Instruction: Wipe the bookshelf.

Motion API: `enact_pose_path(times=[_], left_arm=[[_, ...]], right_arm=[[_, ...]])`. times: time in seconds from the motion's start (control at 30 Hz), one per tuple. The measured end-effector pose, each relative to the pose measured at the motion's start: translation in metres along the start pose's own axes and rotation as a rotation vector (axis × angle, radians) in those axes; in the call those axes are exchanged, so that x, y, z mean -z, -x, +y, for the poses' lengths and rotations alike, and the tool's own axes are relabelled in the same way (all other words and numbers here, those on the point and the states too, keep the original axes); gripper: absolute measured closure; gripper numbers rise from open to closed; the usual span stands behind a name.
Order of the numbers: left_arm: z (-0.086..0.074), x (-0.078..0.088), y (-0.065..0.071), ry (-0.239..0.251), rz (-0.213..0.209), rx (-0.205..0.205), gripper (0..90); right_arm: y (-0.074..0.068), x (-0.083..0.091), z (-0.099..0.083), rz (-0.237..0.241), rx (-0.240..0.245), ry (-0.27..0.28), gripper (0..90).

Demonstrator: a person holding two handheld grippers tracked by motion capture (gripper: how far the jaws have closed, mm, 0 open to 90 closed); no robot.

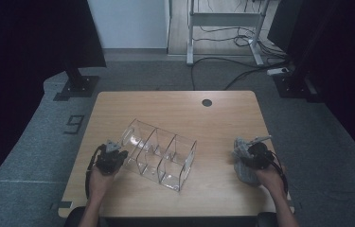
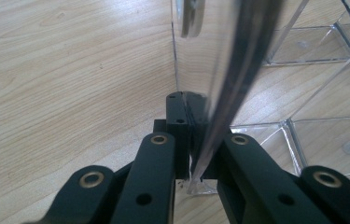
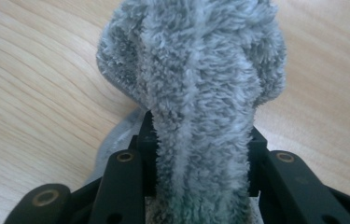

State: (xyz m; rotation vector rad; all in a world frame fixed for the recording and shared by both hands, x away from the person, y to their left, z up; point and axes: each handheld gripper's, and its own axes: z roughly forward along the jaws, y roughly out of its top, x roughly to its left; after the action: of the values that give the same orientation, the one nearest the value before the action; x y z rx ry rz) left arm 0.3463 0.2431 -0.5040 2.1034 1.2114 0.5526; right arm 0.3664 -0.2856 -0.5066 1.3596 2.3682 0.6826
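left gripper: black body, a grey plate on top, a black cable looping back along the forearm.
right gripper: black, a grey plate on top, a black cable trailing past the wrist.
jaw links: matte black bars, each had brass-ringed pivots and small screw holes.
forearms: were bare, no sleeves.

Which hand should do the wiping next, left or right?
Right, probably. The right hand-held gripper already has the grey cloth bunched between its jaws, beside the clear organizer. The left hand-held gripper is clamped on the organizer's wall, steadying it.
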Motion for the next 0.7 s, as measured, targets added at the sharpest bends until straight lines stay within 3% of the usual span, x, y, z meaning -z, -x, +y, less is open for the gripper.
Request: enact_pose_path(times=[0.37,0.7], left_arm=[[-0.001,-0.001,-0.002,0.015,-0.01,0.024,86.4],[-0.001,-0.002,-0.001,0.013,-0.006,0.011,86.4]], right_arm=[[-0.023,0.019,0.016,0.039,0.067,0.102,60.7],[-0.051,0.029,0.032,0.16,0.122,0.211,59.9]])
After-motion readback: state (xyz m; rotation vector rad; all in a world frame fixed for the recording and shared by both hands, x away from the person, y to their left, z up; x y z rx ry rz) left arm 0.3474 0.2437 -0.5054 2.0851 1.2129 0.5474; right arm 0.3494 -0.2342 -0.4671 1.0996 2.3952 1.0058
